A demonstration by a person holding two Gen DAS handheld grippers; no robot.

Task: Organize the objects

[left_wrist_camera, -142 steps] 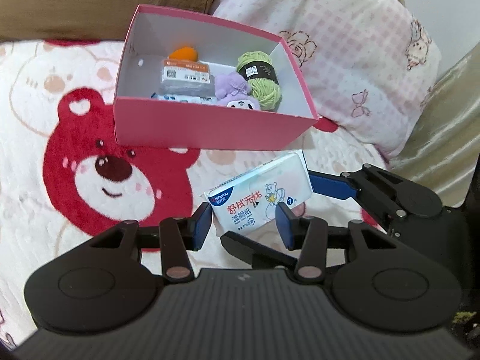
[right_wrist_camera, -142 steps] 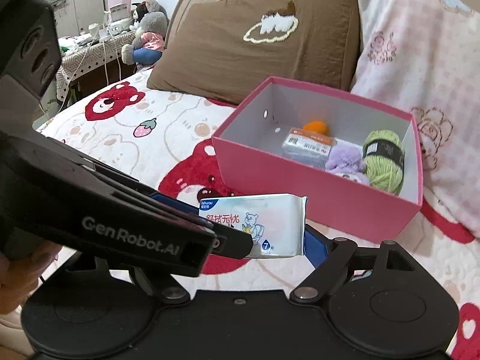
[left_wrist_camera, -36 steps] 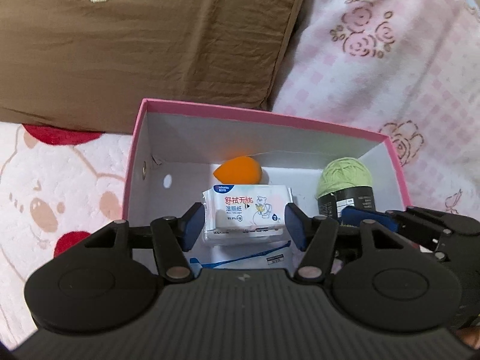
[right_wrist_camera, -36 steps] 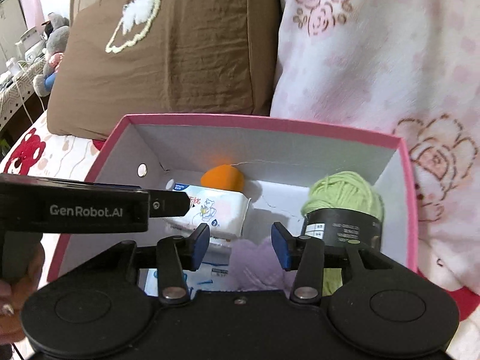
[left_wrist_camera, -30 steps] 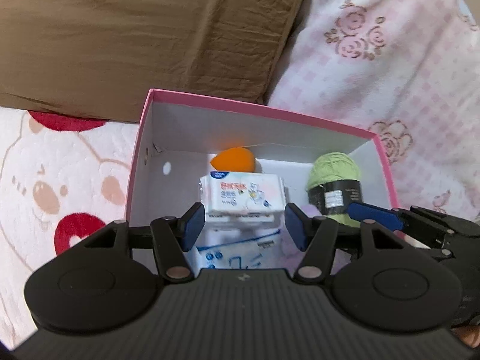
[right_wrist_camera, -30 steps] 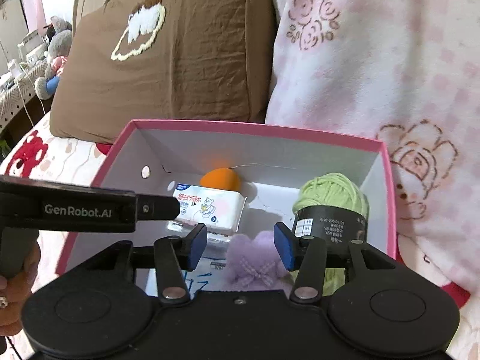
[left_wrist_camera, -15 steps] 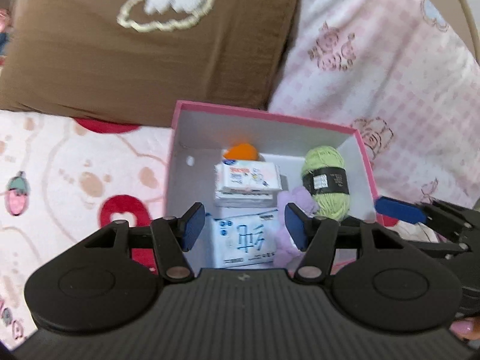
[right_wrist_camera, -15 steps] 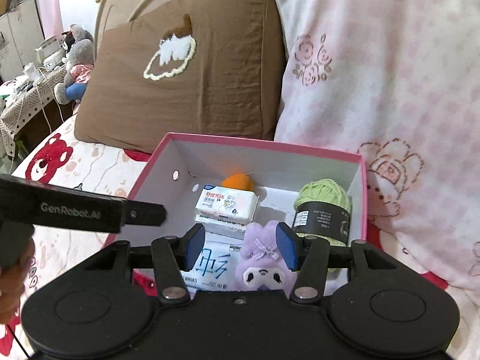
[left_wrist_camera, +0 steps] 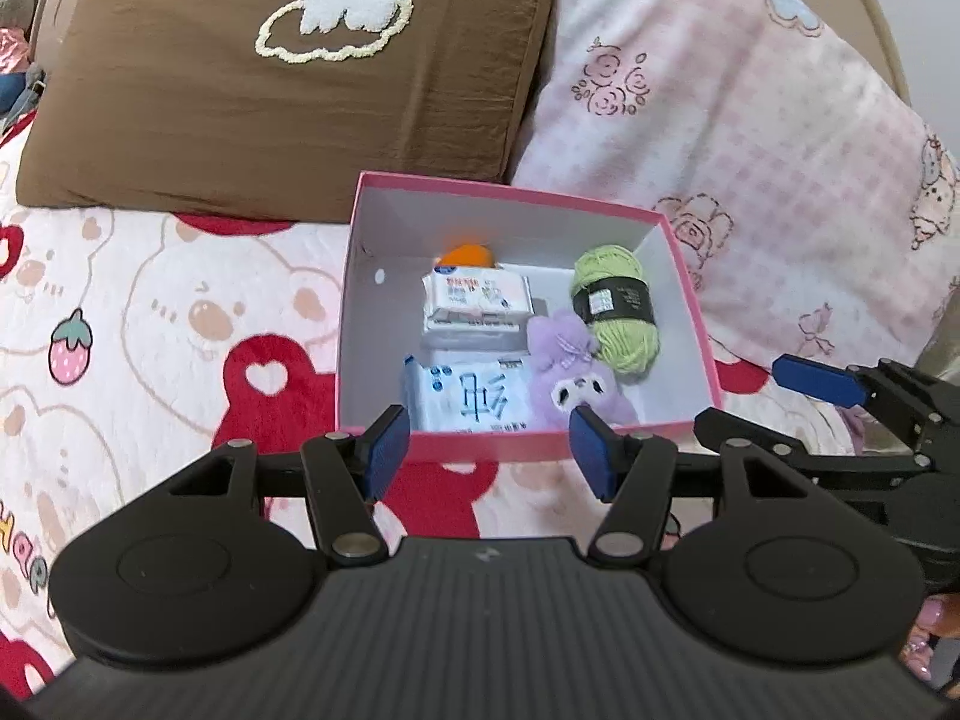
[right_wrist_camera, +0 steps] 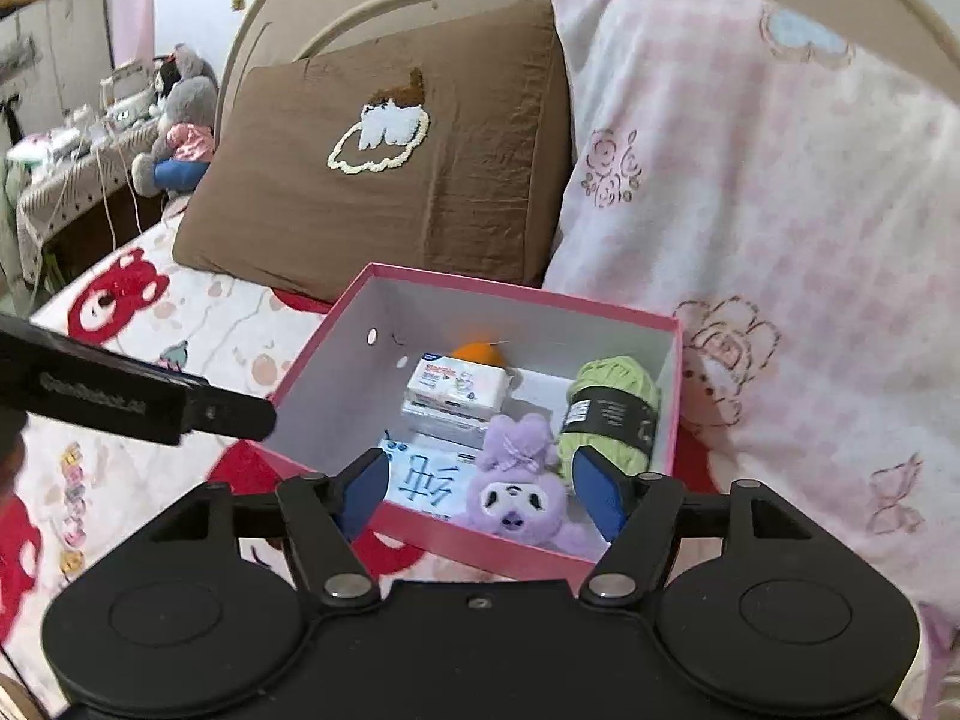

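A pink box [left_wrist_camera: 696, 306] [right_wrist_camera: 324, 318] with white inner walls sits on the bed before two pillows. Inside lie a small tissue pack [left_wrist_camera: 477, 294] [right_wrist_camera: 457, 384] stacked on another pack, an orange sponge [left_wrist_camera: 465, 255] [right_wrist_camera: 477, 351], a green yarn ball [left_wrist_camera: 615, 306] [right_wrist_camera: 609, 408], a purple plush [left_wrist_camera: 570, 369] [right_wrist_camera: 519, 495] and a blue-printed wipes pack [left_wrist_camera: 474, 399] [right_wrist_camera: 420, 474]. My left gripper [left_wrist_camera: 489, 453] hangs open and empty above the box's near wall. My right gripper [right_wrist_camera: 480, 489] is empty too, its jaws opening, above the near right corner.
A brown pillow [left_wrist_camera: 288, 78] [right_wrist_camera: 390, 162] and a pink checked pillow [left_wrist_camera: 720, 120] [right_wrist_camera: 768, 210] lean behind the box. The bear-print blanket [left_wrist_camera: 150, 312] spreads to the left. A side table with plush toys [right_wrist_camera: 174, 138] stands beyond the bed.
The tissue pack was left in the box on top of another pack. Both grippers drew back and up from the box, and the right jaws spread wider.
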